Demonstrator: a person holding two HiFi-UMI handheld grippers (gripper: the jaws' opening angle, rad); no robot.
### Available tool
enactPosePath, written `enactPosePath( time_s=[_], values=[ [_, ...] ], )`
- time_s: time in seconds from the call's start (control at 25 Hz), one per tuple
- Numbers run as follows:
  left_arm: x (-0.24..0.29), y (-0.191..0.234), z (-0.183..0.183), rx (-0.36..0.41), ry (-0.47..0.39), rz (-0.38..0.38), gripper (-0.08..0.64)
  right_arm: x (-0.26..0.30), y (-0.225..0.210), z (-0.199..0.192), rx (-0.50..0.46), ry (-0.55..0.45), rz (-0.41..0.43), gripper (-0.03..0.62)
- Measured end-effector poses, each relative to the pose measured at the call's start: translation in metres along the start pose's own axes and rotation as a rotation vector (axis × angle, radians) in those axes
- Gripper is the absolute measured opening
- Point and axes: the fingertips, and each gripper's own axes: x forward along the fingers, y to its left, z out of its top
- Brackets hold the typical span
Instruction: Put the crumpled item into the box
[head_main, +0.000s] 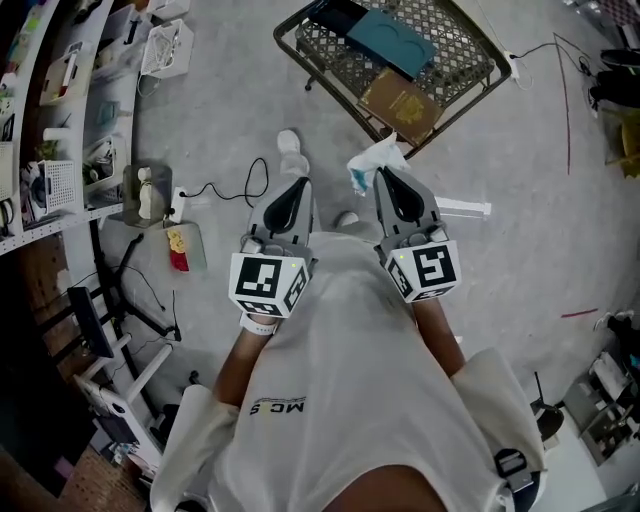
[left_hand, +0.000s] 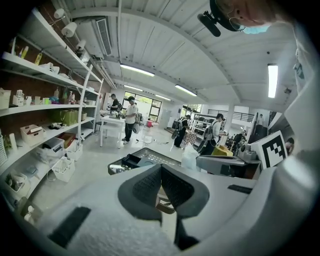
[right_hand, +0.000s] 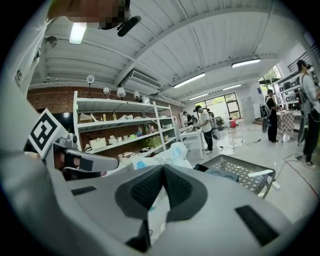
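Note:
A crumpled white and blue plastic item (head_main: 371, 160) hangs from the tip of my right gripper (head_main: 381, 173), which is shut on it above the floor. In the right gripper view the item (right_hand: 171, 151) bulges out past the closed jaws. The box is a dark wire-mesh crate (head_main: 465, 45) on the floor just beyond, with a teal pouch and a brown book inside; it also shows in the right gripper view as the crate (right_hand: 250, 173). My left gripper (head_main: 297, 187) hovers beside the right one, jaws together with nothing in them.
Shelving with small bins (head_main: 60, 90) lines the left side. A cable (head_main: 225, 188) and a power strip lie on the floor at the left. A red wire (head_main: 565, 95) trails at the right. People stand at a far table (left_hand: 112, 120).

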Motion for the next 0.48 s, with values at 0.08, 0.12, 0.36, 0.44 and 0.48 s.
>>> enactPosePath(
  time_s=[0.08,0.12,0.36,0.44,0.48],
  values=[
    [0.014,0.016,0.009,-0.01,-0.007,-0.015,0.02,0.024,-0.004,0.006,-0.009,0.004,-0.005,0.017],
    [0.023,0.027,0.014,-0.01,-0.01,-0.021,0.02,0.037,-0.006,0.009,-0.014,0.005,-0.008,0.017],
    [0.078,0.096,0.061,-0.013,-0.015,-0.04,0.02,0.122,-0.028,0.032,0.036,0.033,-0.059,0.018],
    [0.094,0.122,0.081,-0.023,-0.024,-0.049,0.02,0.154,-0.03,0.05,0.024,0.029,-0.067,0.018],
    [0.101,0.134,0.088,-0.027,-0.022,-0.055,0.02,0.169,-0.031,0.057,0.02,0.031,-0.072,0.018]
  ],
)
